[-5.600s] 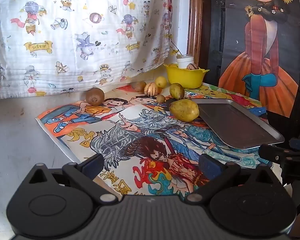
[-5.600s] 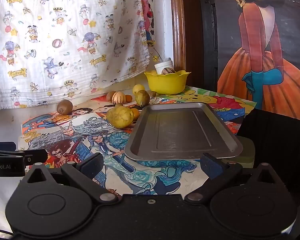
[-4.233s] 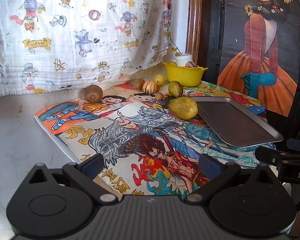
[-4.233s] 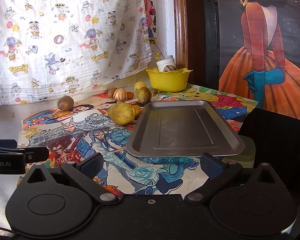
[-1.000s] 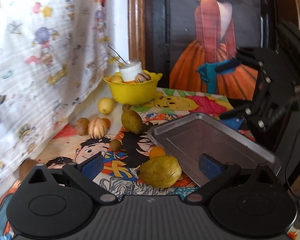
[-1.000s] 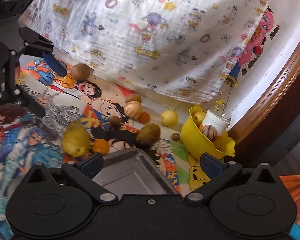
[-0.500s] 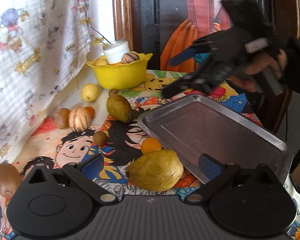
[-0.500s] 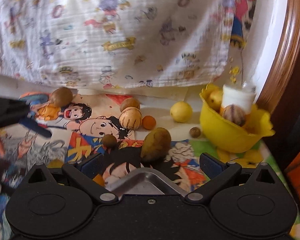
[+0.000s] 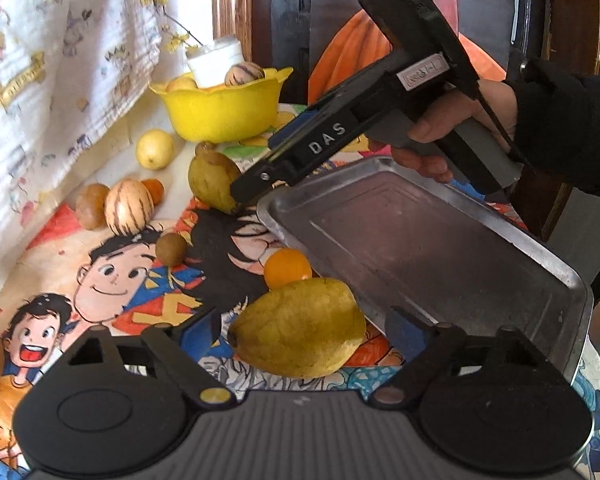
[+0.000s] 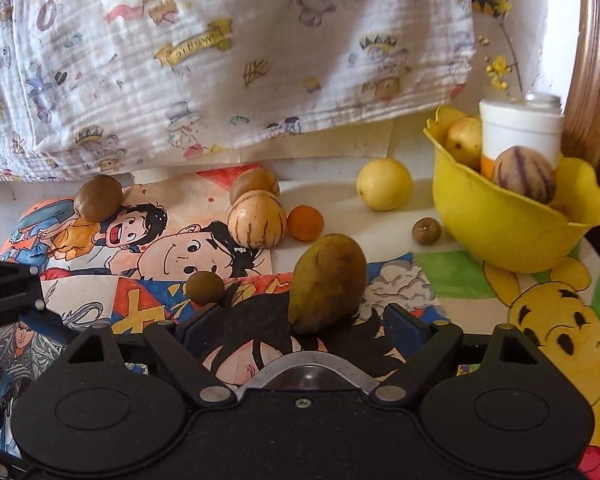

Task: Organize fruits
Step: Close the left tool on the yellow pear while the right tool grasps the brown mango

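My left gripper (image 9: 304,332) is open, its fingers on either side of a large yellow pear (image 9: 300,328) that lies on the cartoon mat by the near corner of the metal tray (image 9: 432,232). My right gripper (image 10: 304,332) is open, reaching over the tray's far corner (image 10: 304,368) towards a brownish-green pear (image 10: 326,280) that stands just ahead of its fingertips. In the left wrist view the right gripper (image 9: 256,184) touches or nearly touches that pear (image 9: 212,178). A small orange (image 9: 286,266) lies beside the tray.
A yellow bowl (image 10: 512,220) holding fruit and a white cup stands at the back right. Loose on the mat are a striped melon (image 10: 256,218), a lemon (image 10: 384,184), a kiwi (image 10: 98,196), a small orange (image 10: 306,222) and small brown fruits (image 10: 204,286). A patterned cloth hangs behind.
Both grippers have moved forward. The left one now straddles the large yellow pear. The right one has dropped closer to the brownish-green pear at the tray's far corner.
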A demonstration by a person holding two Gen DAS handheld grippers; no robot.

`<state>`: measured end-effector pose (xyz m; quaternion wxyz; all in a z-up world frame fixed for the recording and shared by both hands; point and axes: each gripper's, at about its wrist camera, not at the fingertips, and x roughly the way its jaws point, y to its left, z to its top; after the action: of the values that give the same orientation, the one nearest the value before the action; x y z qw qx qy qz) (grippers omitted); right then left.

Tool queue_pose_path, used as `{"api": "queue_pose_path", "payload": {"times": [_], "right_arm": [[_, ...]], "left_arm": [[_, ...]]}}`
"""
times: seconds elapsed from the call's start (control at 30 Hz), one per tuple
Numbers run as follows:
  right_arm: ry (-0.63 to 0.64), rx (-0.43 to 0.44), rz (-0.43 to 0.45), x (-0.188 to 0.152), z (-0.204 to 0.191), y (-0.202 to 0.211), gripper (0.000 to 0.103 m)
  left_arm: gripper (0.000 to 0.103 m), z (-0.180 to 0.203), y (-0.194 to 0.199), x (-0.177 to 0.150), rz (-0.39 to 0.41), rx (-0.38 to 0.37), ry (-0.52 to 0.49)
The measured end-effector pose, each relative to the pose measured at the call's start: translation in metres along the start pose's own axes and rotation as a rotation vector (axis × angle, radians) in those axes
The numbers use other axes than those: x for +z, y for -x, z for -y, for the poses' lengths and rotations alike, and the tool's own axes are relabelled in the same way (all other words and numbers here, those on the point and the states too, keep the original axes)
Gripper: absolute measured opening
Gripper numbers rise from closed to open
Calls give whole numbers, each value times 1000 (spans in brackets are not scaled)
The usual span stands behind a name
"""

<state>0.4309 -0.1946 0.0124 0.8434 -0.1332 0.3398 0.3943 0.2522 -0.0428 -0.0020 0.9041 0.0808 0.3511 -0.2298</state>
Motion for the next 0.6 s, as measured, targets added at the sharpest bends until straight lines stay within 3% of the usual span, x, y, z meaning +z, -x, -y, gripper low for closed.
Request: {"api": "queue_pose_path", "payload": {"times": [0.1, 0.33, 0.6], "right_arm": [[-8, 10, -6, 1, 2, -7, 88], [-36, 24, 0, 2, 8, -18, 87], [-72, 12, -12, 5, 16, -37, 78]], "left_arm": [[80, -3, -4, 0, -15, -4, 14], [75, -9, -9, 0, -25, -23, 69], [73, -5, -14, 3, -12, 48, 163]]}}
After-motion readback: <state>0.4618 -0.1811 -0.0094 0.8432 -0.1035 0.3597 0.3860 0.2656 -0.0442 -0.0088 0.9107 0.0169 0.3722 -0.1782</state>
